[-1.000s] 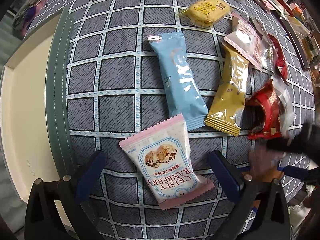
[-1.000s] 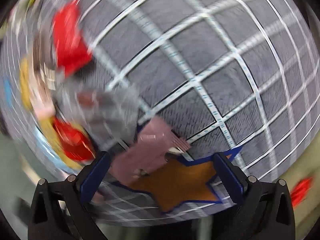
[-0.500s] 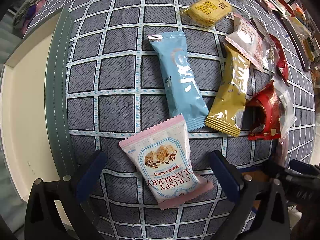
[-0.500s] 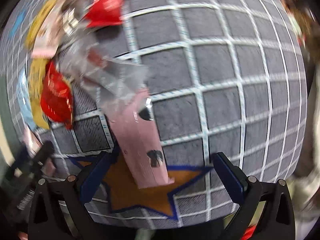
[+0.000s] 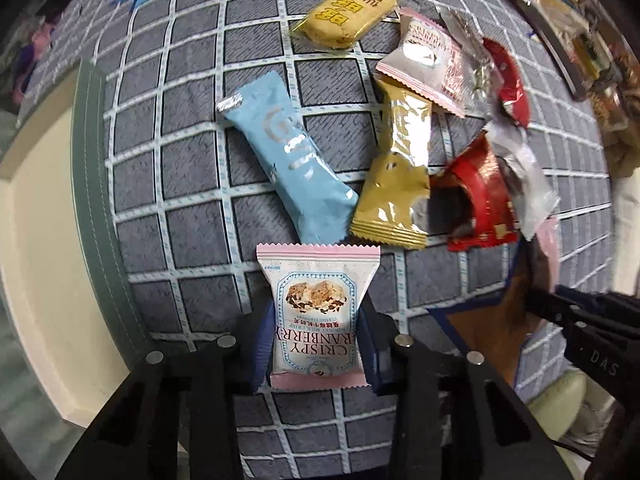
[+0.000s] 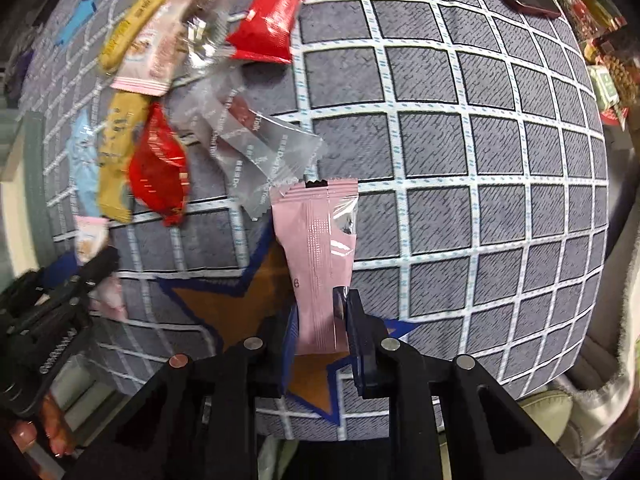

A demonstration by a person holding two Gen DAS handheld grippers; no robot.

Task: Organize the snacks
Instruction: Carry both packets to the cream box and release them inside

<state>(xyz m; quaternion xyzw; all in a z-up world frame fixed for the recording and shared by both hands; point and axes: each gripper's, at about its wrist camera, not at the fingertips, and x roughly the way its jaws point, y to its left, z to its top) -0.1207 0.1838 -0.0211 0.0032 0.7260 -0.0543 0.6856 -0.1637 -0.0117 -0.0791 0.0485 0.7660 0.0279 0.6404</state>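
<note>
Pink cranberry packet clamped in left hand-held gripper, plain pink sachet pinched in right hand-held gripper, lower ends hidden

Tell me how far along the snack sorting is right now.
Early. No snack looks sorted. In hand: the left claw grips the cranberry crisp packet; the right claw pinches the pink packet over the orange star. Left: the blue bar, gold packet, yellow cake and red wrappers lie jumbled.
</note>
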